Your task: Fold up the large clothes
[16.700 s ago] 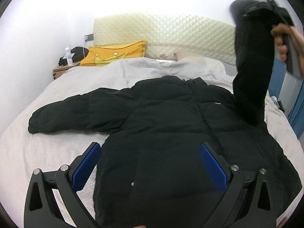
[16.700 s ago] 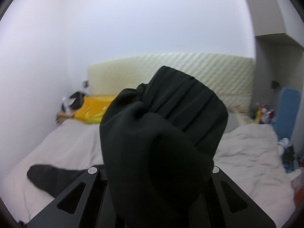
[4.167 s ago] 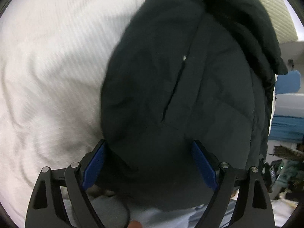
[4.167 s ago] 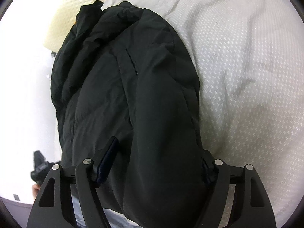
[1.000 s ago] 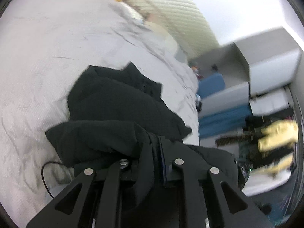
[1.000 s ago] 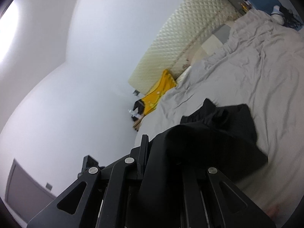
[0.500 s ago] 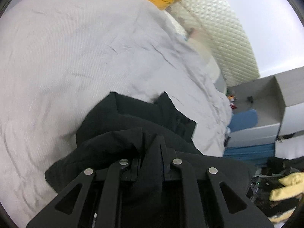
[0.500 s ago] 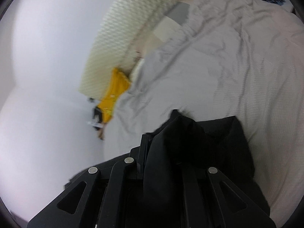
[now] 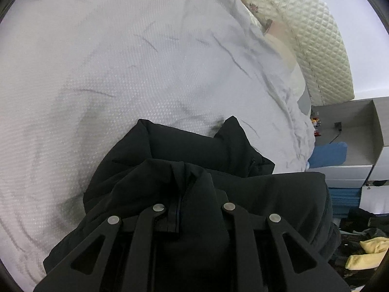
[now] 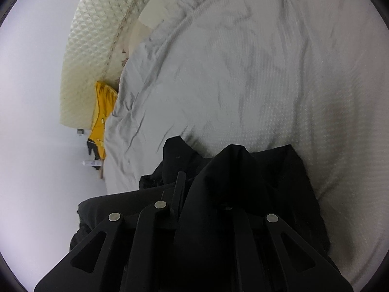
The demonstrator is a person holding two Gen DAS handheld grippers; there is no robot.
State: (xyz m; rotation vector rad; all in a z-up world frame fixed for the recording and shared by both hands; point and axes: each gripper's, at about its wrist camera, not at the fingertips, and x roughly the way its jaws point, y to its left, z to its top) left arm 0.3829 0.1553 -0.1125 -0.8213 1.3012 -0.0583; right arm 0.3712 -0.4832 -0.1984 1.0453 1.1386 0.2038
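Observation:
The black puffer jacket [image 9: 194, 150] lies partly folded on the white bed [image 9: 109, 60]. Its far part with the collar rests on the sheet. My left gripper [image 9: 192, 194] is shut on a bunched edge of the jacket and holds it over the rest of the garment. In the right wrist view the jacket [image 10: 243, 170] drapes over my right gripper [image 10: 201, 192], which is shut on another part of the same edge. The fabric hides both grippers' fingertips.
A quilted cream headboard [image 9: 313, 36] and a yellow garment [image 10: 102, 112] are at the head of the bed. A blue cushion [image 9: 328, 153] and white shelving [image 9: 364, 133] stand past the bed's side. Yellow cloth [image 9: 364, 255] lies on the floor.
Both grippers have come down and forward toward the bed with the jacket's edge. The bed fills more of both views, and the held part now lies over the collar end.

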